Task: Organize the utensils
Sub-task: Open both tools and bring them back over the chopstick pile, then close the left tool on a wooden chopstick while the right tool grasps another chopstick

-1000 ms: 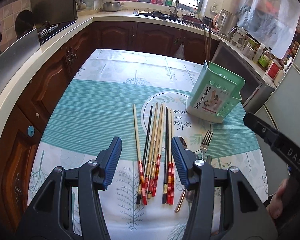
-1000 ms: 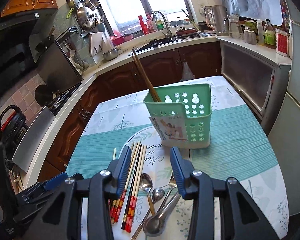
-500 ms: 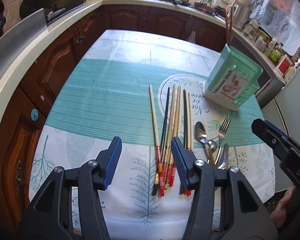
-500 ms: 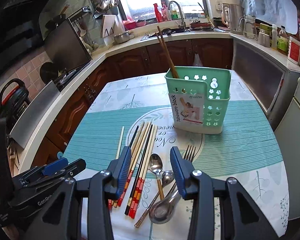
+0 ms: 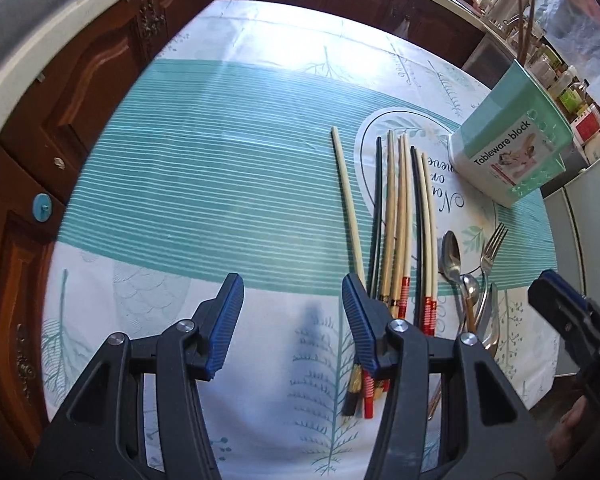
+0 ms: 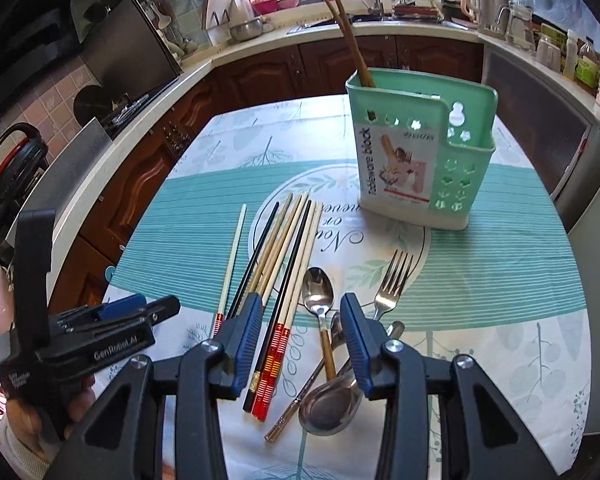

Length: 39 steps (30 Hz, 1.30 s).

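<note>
Green plastic utensil holder (image 6: 420, 152) stands upright on the teal and white patterned tablecloth (image 6: 500, 280); I take it as the landmark. Two brown wooden chopsticks (image 6: 350, 36) already lean inside its tall back compartment. In front of the holder, toward the cameras, a row of loose chopsticks (image 6: 288, 256) in cream, tan and black with red-banded ends lies flat on the cloth. Just beside them, more directly in front of the holder, lie a steel fork (image 6: 392, 280) and several metal spoons (image 6: 320, 300), partly overlapping.

The right gripper (image 6: 300, 344) hovers above the handles of the spoons and the red chopstick ends, its blue pads spread apart and grasping nothing. The left gripper (image 5: 290, 324) is also spread wide and empty, over bare cloth just beside the outermost cream chopstick (image 5: 348, 208).

I judge that the step in hand is the approach for the next pick, with most utensils not yet sorted. The next move probably calls for lowering one gripper over a single chopstick or handle, closing on it without dragging its neighbours, then lifting it to the holder.
</note>
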{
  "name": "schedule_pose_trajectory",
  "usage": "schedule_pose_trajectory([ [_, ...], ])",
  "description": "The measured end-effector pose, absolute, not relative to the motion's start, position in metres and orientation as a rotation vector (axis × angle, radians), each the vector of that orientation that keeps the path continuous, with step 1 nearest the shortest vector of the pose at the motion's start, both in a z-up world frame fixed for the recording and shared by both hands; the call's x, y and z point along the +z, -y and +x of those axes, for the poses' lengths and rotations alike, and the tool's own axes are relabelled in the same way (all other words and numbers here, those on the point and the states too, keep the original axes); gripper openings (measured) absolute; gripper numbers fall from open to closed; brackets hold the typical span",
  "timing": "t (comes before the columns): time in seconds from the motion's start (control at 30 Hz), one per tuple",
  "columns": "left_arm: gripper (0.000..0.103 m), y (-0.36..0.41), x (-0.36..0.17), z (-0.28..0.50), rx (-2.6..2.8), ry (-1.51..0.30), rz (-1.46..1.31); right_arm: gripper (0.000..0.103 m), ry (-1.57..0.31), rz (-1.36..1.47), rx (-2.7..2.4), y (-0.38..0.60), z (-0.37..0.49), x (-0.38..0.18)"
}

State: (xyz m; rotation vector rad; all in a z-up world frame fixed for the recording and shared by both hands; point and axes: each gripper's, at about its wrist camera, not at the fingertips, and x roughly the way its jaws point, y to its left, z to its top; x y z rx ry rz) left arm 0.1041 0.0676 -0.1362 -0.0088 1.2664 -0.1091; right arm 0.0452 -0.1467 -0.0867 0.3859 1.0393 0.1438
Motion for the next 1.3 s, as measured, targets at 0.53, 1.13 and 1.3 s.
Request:
schedule_pose_trajectory([
  [0.53,0.029,-0.019,-0.176,0.181,-0.152,-1.496,-0.001,0.04,-1.083,0.42,0.166,0.153,0.06,-0.108],
  [1.13,0.004,0.041,-0.19,0.187,-0.137,-1.561,0.271,0.04,-1.063,0.456,0.157,0.171,0.057,-0.112],
  [1.3,0.003,0.005,-0.177,0.18,-0.125,-1.559,0.109,0.04,-1.084,0.441,0.175,0.172,0.066,-0.111],
])
